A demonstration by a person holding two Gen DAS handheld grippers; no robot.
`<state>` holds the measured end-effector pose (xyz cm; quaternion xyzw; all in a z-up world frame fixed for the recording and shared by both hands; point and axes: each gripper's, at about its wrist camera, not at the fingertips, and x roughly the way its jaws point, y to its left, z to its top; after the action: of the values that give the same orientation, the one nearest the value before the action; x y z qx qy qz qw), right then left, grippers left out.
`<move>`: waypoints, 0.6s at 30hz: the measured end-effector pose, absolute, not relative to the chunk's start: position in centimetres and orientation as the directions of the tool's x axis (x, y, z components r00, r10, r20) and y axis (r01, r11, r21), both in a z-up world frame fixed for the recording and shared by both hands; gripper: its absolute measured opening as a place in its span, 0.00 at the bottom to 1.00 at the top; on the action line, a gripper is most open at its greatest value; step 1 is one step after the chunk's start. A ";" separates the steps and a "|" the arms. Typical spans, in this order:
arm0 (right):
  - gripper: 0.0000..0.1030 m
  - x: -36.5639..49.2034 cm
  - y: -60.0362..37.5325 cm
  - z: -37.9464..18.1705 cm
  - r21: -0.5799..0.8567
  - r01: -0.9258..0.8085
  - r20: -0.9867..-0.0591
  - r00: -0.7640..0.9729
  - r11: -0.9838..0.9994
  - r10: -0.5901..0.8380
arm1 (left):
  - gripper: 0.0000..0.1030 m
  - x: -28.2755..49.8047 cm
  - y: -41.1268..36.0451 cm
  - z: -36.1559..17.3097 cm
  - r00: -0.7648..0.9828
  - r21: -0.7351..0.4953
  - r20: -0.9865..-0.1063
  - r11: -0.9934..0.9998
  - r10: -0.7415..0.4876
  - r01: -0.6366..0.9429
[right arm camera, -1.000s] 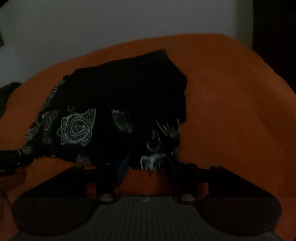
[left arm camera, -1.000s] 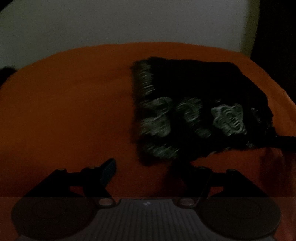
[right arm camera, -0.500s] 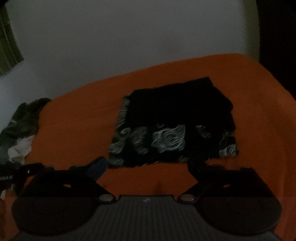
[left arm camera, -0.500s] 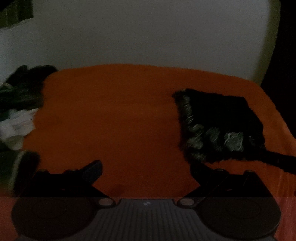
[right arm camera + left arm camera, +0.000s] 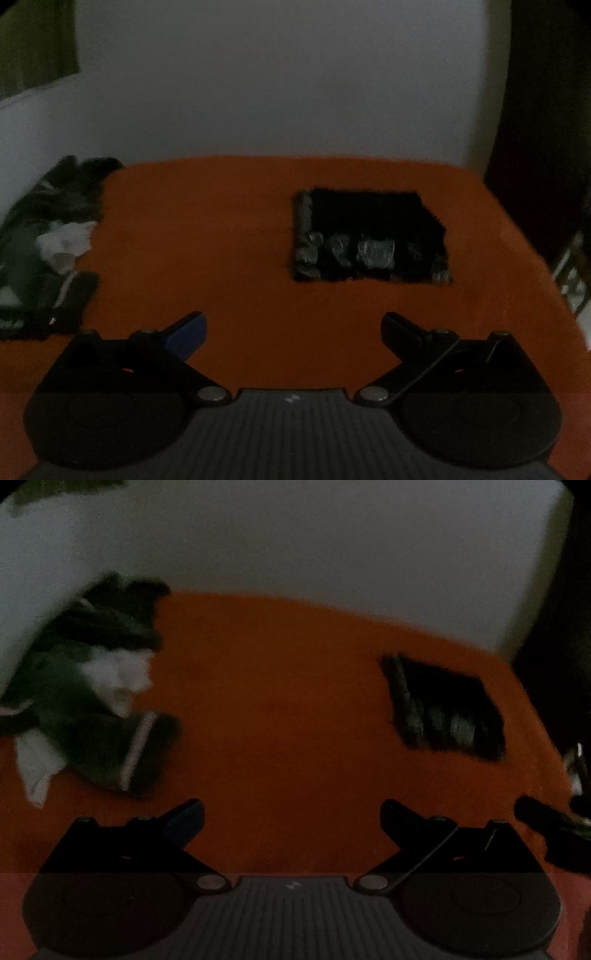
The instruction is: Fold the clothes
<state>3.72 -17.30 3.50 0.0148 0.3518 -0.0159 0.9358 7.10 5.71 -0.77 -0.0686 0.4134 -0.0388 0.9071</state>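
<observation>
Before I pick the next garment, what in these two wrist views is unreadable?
- Heap of dark green and white clothes: left wrist view, motion blur and dim light; separate garments cannot be counted. In the right wrist view the left edge cuts it off.
- Folded black paisley cloth: layers too dark to count.
- Pale striped object: right edge cuts it; unidentifiable.
- Black shape: left wrist view, lower right; too dark to identify.
</observation>
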 end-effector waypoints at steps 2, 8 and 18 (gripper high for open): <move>1.00 1.9 -16.8 5.3 -0.005 0.058 -0.670 0.741 0.998 -0.047 | 1.00 4.9 5.7 0.4 0.673 -0.180 -0.725 0.983 -0.148 0.022; 1.00 -1.0 -17.2 10.8 0.148 0.090 -0.690 0.723 0.985 0.037 | 1.00 0.8 4.8 7.2 0.660 -0.197 -0.729 0.979 -0.185 0.056; 1.00 -0.9 -16.0 9.9 0.186 -0.013 -0.680 0.720 0.982 0.138 | 1.00 0.3 3.2 6.1 0.685 -0.014 -0.728 0.999 0.025 -0.052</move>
<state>-0.86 -15.96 9.93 0.0841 0.3717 0.0410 0.9236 0.33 3.23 6.14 -0.0168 0.3965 0.0209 0.9176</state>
